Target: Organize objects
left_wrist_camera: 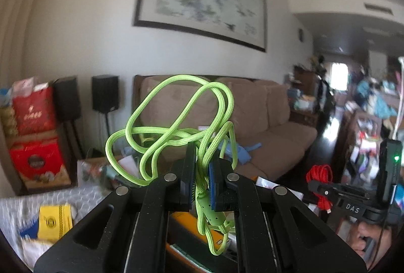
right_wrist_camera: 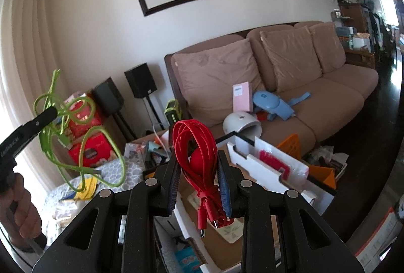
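Two cables are in our grip: the left tool is clenched on a loose tangle of braided lime-green cable, looping up toward twelve o'clock. The right tool pinches a bundled flat red cable, both held aloft before the brown fabric sofa.

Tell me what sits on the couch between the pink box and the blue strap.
In the right wrist view, a light blue rounded gadget lies on the couch between the pink box and the blue strap.
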`<move>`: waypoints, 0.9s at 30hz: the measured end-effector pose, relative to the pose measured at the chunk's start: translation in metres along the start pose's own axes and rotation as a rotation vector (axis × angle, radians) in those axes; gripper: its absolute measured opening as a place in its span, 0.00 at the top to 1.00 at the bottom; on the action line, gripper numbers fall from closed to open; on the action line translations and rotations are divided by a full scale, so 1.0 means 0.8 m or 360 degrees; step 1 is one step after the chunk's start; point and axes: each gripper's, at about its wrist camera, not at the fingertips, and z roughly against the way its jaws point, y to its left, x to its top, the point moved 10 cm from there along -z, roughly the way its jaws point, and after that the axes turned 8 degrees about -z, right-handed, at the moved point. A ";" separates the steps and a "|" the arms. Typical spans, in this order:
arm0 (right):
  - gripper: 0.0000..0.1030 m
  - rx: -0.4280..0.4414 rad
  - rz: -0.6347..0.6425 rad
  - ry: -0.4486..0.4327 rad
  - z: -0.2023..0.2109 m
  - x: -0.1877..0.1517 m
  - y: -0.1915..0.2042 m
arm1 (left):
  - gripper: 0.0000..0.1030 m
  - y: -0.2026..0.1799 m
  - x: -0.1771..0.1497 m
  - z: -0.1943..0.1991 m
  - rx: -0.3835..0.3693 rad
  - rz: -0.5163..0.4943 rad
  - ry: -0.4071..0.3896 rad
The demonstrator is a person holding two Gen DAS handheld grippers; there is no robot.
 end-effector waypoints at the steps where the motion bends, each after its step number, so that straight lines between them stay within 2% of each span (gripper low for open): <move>1: 0.74 -0.0002 -0.0003 -0.0010 0.002 0.002 -0.002 | 0.92 -0.006 0.005 -0.004 -0.0016 -0.0018 -0.0001; 11: 0.74 -0.0034 -0.0018 -0.0103 0.022 0.019 -0.012 | 0.92 -0.052 0.028 -0.029 -0.0238 -0.0041 -0.0092; 18: 0.74 -0.0076 0.0003 -0.0103 0.013 0.017 -0.012 | 0.92 -0.052 0.049 -0.043 -0.0273 -0.0051 -0.0135; 22: 0.74 -0.0100 0.0030 -0.0097 0.005 0.013 -0.011 | 0.92 -0.049 0.077 -0.044 -0.0283 -0.0068 -0.0197; 27: 0.74 -0.0149 0.0055 -0.0098 -0.005 0.009 -0.015 | 0.92 -0.052 0.063 -0.049 -0.0339 -0.0081 -0.0161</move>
